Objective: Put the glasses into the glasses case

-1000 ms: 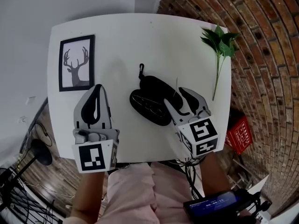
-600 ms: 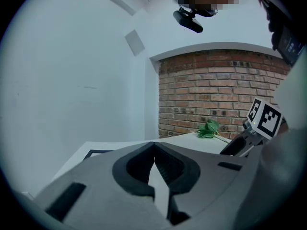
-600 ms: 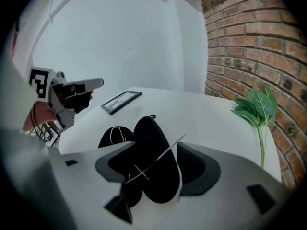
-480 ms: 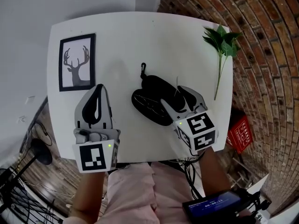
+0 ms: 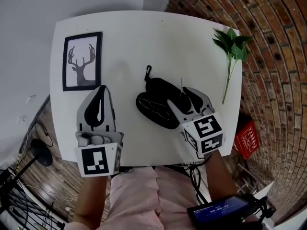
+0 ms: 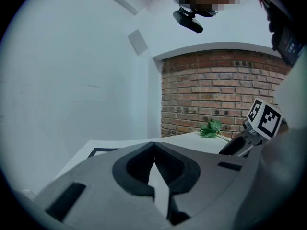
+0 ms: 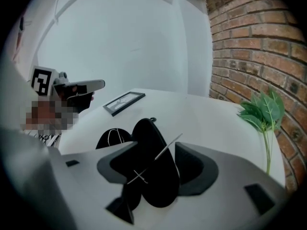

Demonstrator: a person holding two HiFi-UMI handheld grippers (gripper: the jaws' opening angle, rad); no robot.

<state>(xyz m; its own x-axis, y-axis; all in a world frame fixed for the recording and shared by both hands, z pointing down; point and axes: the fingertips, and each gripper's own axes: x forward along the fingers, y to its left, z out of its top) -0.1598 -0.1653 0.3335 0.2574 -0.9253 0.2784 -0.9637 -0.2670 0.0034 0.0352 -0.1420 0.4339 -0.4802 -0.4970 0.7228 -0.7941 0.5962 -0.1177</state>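
A black glasses case [image 5: 154,105] lies open in the middle of the white table [image 5: 144,37], with thin wire glasses [image 5: 152,109] inside. My right gripper [image 5: 178,97] is at the case's right end. In the right gripper view the raised lid [image 7: 153,176] fills the gap between the pads, and a wire temple [image 7: 168,147] crosses it. These jaws have just been closing, with the lid between them. My left gripper [image 5: 100,91] rests shut and empty at the front left, away from the case.
A framed deer picture [image 5: 82,61] lies at the table's far left. A green leaf sprig [image 5: 232,47] lies along the right edge by the brick wall. A red box [image 5: 245,138] sits on the floor at the right.
The right gripper has shifted only slightly at the case's end. The left gripper and the case stay where they were.
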